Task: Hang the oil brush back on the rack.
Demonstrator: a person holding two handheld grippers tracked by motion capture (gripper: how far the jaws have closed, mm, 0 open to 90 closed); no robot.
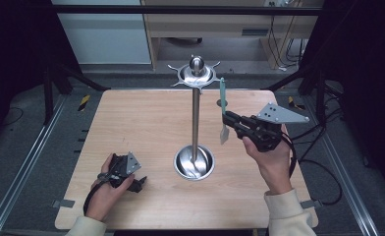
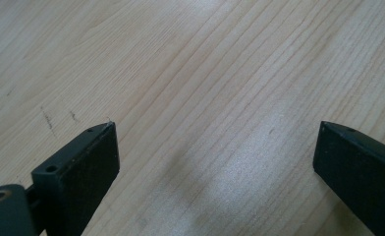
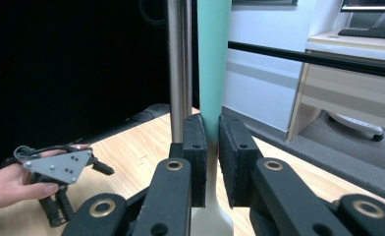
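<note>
The right tongs (image 1: pixel 228 119) are clamped on a utensil with a teal handle (image 1: pixel 223 109), which stands upright between their pads. In the right gripper view the teal handle (image 3: pixel 213 59) rises straight up out of the closed pads and a pale, wider part shows just below them. In the high view the handle tip reaches up near the hooked ring at the top of the metal stand (image 1: pixel 195 118), and the utensil's pale lower end hangs just under the tongs, clear of the desk (image 1: pixel 141 123). The stand's pole is just beside the right tongs, on their left in the high view, and its round base sits nearer the person. The left tongs (image 1: pixel 140 184) rest low on the desk, well apart from the stand, their jaws spread wide over bare wood with nothing between them.
</note>
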